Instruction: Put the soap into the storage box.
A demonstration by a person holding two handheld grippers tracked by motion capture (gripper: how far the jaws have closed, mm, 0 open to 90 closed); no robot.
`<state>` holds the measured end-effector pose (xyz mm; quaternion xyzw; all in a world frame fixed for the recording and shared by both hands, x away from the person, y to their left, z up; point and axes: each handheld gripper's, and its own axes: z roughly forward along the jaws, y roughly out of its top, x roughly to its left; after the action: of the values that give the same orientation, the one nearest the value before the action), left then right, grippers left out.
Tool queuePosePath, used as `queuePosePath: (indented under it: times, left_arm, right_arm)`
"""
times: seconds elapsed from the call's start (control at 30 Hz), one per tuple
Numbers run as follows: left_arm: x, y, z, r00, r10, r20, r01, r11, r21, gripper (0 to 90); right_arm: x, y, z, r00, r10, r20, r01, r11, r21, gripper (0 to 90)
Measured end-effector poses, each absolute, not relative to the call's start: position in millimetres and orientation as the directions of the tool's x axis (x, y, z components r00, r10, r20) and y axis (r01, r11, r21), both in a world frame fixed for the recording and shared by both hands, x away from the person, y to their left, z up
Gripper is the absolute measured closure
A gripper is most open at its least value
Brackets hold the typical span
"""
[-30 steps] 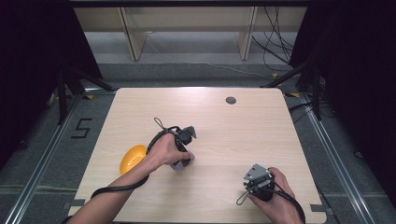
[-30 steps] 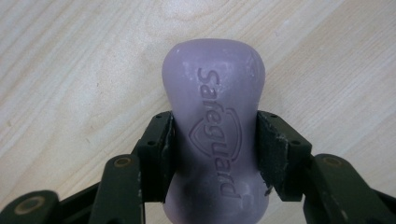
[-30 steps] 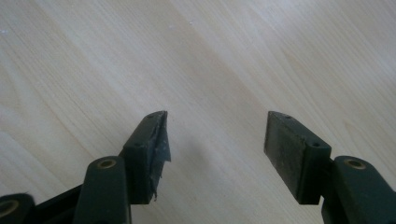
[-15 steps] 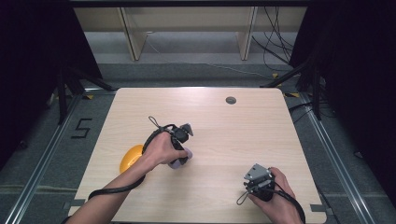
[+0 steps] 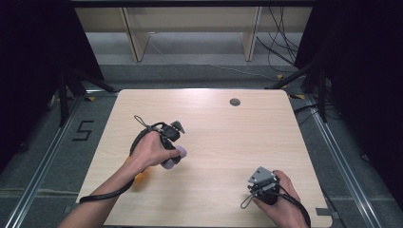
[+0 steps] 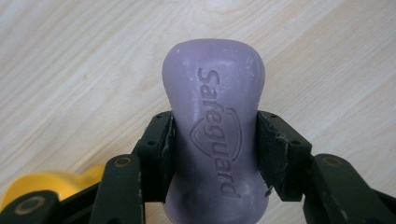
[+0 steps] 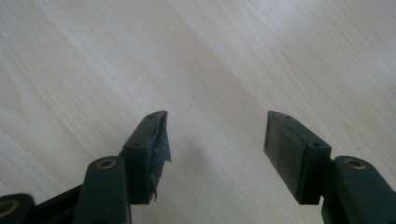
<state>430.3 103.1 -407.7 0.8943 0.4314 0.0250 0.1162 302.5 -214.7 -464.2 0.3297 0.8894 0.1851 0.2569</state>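
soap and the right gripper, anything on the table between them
Nothing: in the high view only bare table lies between the soap and the right gripper.

Lab recording bay: bare wooden table (image 5: 266, 142) on grey floor (image 5: 57, 156), black curtains (image 5: 33, 57), floor rails (image 5: 340, 147), loose cables (image 5: 280, 45)

Purple soap bar (image 6: 215, 140): the brand name "Safeguard" with a shield emblem is pressed into its upper face. Floor (image 5: 57, 156), left of the worktop (image 5: 214, 123): black numeral "5" (image 5: 84, 130).
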Motion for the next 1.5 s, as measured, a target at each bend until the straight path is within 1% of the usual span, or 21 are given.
queuePosePath:
  times: [0.23, 0.4, 0.53, 0.57, 0.7, 0.77, 0.83, 0.87, 0.9, 0.97, 1.07, 1.1, 1.2, 1.33, 1.37, 1.5]
  left_arm:
    - [431, 128, -396, 0.585, 0.809, -0.049, 0.789, -0.554, 0.266, 48.5]
    - [429, 143, -388, 0.547, 0.834, -0.076, 0.814, -0.509, 0.281, 48.5]
    - [429, 156, -384, 0.535, 0.843, -0.054, 0.816, -0.499, 0.291, 48.5]
    - [427, 160, -384, 0.507, 0.86, -0.063, 0.828, -0.465, 0.315, 48.5]
    - [425, 172, -382, 0.507, 0.861, -0.042, 0.822, -0.468, 0.324, 48.5]
    - [423, 175, -382, 0.476, 0.878, -0.055, 0.841, -0.436, 0.321, 48.5]
    - [423, 179, -381, 0.491, 0.87, -0.047, 0.832, -0.452, 0.322, 48.5]
    - [422, 181, -381, 0.475, 0.878, -0.052, 0.839, -0.435, 0.326, 48.5]
    - [424, 185, -381, 0.506, 0.862, -0.037, 0.82, -0.467, 0.33, 48.5]
    - [421, 186, -380, 0.467, 0.883, -0.046, 0.842, -0.428, 0.33, 48.5]
    - [420, 191, -380, 0.449, 0.893, -0.043, 0.848, -0.41, 0.335, 48.5]
    - [419, 191, -380, 0.429, 0.902, -0.052, 0.858, -0.388, 0.337, 48.5]
    - [419, 197, -381, 0.423, 0.905, -0.038, 0.855, -0.385, 0.347, 48.5]
    - [419, 201, -385, 0.399, 0.916, -0.024, 0.866, -0.369, 0.336, 48.6]
    - [417, 201, -388, 0.374, 0.927, -0.038, 0.872, -0.337, 0.356, 48.5]
    - [417, 205, -394, 0.361, 0.932, -0.041, 0.88, -0.326, 0.346, 48.5]
  right_arm:
    - [304, -213, -464, -0.652, 0.676, -0.343, 0.483, 0.719, 0.5, 40.3]
    - [306, -211, -463, -0.653, 0.677, -0.339, 0.483, 0.717, 0.502, 40.3]
    - [309, -211, -462, -0.645, 0.686, -0.337, 0.485, 0.708, 0.513, 40.5]
    - [310, -210, -462, -0.642, 0.69, -0.334, 0.489, 0.704, 0.515, 40.5]
    - [313, -209, -461, -0.646, 0.687, -0.333, 0.483, 0.705, 0.519, 40.5]
    - [314, -209, -461, -0.649, 0.686, -0.328, 0.482, 0.705, 0.519, 40.5]
    - [315, -208, -461, -0.649, 0.684, -0.332, 0.48, 0.707, 0.52, 40.5]
    - [315, -208, -461, -0.651, 0.684, -0.329, 0.48, 0.707, 0.52, 40.5]
    - [315, -208, -461, -0.651, 0.685, -0.327, 0.481, 0.706, 0.52, 40.5]
    - [316, -207, -462, -0.649, 0.686, -0.329, 0.481, 0.704, 0.522, 40.5]
    - [316, -206, -462, -0.652, 0.684, -0.326, 0.479, 0.705, 0.523, 40.5]
    - [316, -206, -461, -0.653, 0.683, -0.326, 0.478, 0.706, 0.523, 40.5]
    - [316, -206, -461, -0.654, 0.683, -0.326, 0.478, 0.707, 0.522, 40.5]
    - [317, -206, -462, -0.657, 0.681, -0.325, 0.477, 0.708, 0.521, 40.5]
    - [316, -206, -462, -0.653, 0.684, -0.324, 0.481, 0.706, 0.521, 40.5]
    - [316, -206, -462, -0.655, 0.682, -0.326, 0.478, 0.708, 0.52, 40.5]
